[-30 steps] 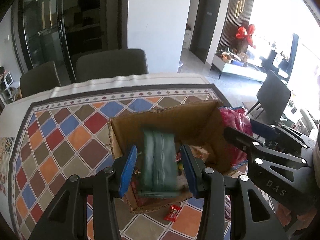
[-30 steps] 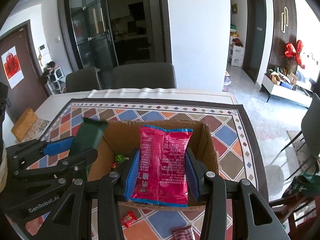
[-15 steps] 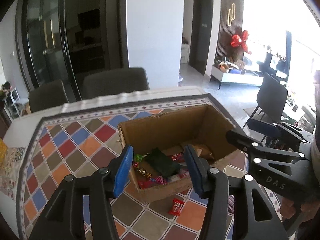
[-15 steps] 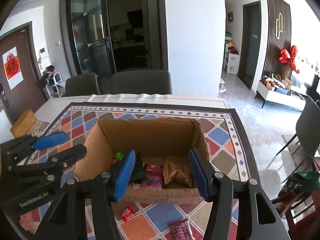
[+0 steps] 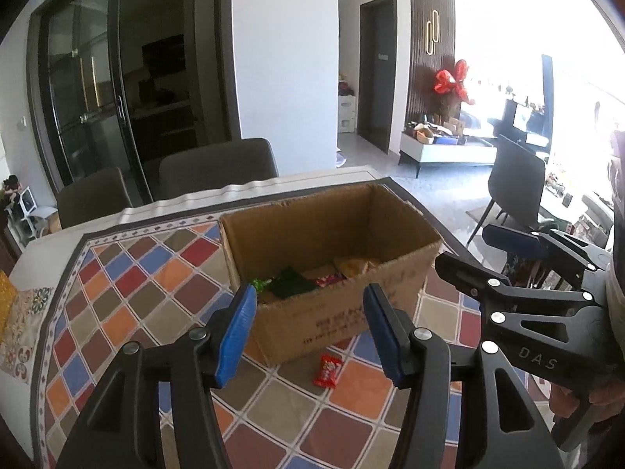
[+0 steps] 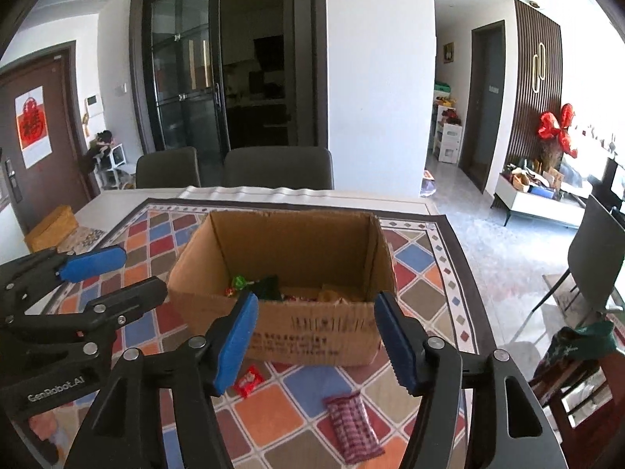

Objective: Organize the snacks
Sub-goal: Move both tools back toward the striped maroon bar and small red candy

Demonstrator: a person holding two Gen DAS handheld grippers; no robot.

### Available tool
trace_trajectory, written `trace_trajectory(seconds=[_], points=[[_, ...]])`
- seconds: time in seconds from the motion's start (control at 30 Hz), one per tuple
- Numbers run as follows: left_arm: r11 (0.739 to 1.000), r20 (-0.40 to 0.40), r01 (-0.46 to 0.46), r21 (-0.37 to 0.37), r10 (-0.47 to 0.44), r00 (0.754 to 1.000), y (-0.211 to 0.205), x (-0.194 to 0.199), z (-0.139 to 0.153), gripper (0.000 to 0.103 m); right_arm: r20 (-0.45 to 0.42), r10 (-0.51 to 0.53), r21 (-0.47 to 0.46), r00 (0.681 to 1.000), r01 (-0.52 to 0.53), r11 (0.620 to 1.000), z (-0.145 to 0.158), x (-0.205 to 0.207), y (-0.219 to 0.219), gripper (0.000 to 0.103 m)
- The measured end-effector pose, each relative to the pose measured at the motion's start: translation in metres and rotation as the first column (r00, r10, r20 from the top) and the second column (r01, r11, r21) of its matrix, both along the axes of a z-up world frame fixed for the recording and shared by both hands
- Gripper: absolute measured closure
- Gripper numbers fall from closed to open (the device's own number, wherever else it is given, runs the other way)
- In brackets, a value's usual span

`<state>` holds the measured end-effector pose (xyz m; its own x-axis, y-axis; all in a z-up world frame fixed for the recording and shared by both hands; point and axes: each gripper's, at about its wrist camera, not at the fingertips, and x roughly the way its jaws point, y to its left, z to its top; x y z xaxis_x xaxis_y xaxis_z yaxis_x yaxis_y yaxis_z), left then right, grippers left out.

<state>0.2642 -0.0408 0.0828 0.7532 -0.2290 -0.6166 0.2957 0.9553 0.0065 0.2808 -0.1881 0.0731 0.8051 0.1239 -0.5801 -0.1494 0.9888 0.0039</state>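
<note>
Snacks: two packets, one red (image 6: 248, 381) and one checked (image 6: 353, 426), lie low in frame before one box (image 6: 312, 332); both claws (image 5: 308, 330) (image 6: 316, 342) opening, empty.

Strong daylight pours in from the right of both claws, blowing the window area (image 5: 566, 51) out to plain white in the left wrist view. The glass doors (image 6: 183, 78) far ahead stay dark. The patterned table cover (image 5: 129, 285) below the claws is evenly lit with soft shadows. Both views are sharp at the centre, bend strongly toward the edges, and end in black corners.
</note>
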Motion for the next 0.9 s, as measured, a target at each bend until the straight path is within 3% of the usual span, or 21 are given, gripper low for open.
trace_trajectory(seconds=[0.7,0.9], points=[[0.999,-0.001,0.049,0.014,-0.048,0.999,-0.013,-0.04,-0.052,0.045,-0.078,-0.026,0.022,0.997,0.027,0.999,-0.053,-0.037,-0.016,0.036],[0.998,-0.033,0.059,0.006,-0.059,0.998,-0.017,-0.042,-0.072,0.045,-0.078,-0.021,0.023,0.997,0.023,0.999,-0.068,-0.044,-0.018,0.036]])
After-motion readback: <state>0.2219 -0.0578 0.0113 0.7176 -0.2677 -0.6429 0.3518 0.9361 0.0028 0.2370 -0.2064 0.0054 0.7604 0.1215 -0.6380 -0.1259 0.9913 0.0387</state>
